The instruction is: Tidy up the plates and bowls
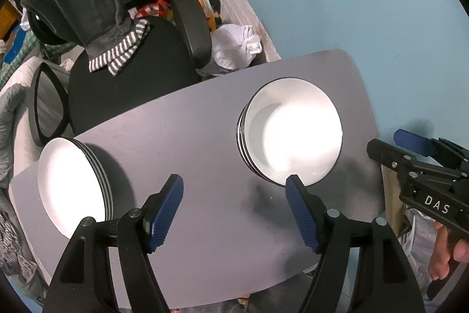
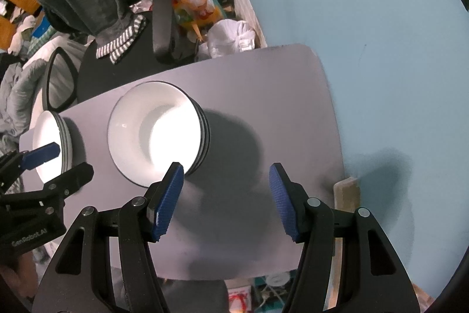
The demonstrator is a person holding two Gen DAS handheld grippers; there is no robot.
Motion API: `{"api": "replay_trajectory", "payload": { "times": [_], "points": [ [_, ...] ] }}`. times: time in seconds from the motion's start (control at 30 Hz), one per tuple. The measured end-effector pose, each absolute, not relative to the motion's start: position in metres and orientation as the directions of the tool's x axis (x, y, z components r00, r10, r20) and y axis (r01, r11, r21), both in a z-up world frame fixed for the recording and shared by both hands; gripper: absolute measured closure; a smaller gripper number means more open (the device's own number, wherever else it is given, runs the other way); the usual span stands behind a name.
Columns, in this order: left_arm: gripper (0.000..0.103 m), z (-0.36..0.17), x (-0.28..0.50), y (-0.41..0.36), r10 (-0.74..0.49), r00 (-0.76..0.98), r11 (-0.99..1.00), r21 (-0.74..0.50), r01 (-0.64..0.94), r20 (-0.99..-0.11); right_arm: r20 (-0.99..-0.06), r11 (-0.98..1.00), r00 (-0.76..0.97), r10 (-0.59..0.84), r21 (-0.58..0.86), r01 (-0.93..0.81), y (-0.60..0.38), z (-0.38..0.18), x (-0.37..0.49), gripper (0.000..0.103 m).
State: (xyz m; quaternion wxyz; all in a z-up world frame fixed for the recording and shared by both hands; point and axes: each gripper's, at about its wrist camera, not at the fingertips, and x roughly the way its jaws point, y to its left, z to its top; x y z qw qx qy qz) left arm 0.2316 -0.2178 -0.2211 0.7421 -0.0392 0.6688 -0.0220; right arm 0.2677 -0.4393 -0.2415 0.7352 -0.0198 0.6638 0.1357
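Chair [image 1: 132,72] w/ draped clothes behind table [image 1: 205,122]; both grippers' fingers spread, nothing between.

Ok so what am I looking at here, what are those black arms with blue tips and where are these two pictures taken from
Those are two hand-held grabbing tools, not a robot; a person's hand shows at one edge. Each picture comes from a wide-angle camera on one tool, looking down along its two blue-padded fingers. The left tool and the right tool both stand open and hold nothing. Below is a grey table with rounded corners. On it stand a stack of white bowls with dark rims and, further left, a stack of white plates. A black office chair with a grey garment draped over it sits behind.
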Motion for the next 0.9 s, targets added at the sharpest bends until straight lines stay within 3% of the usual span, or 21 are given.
{"api": "replay_trajectory", "payload": {
  "times": [0.9],
  "points": [
    [0.029, -0.273, 0.266, -0.214, -0.124, 0.006, 0.985, -0.124, -0.120, -0.992, -0.972, 0.934, -0.023, 0.234, 0.232, -0.273, -0.428, -0.294, 0.311, 0.043]
  ]
}}
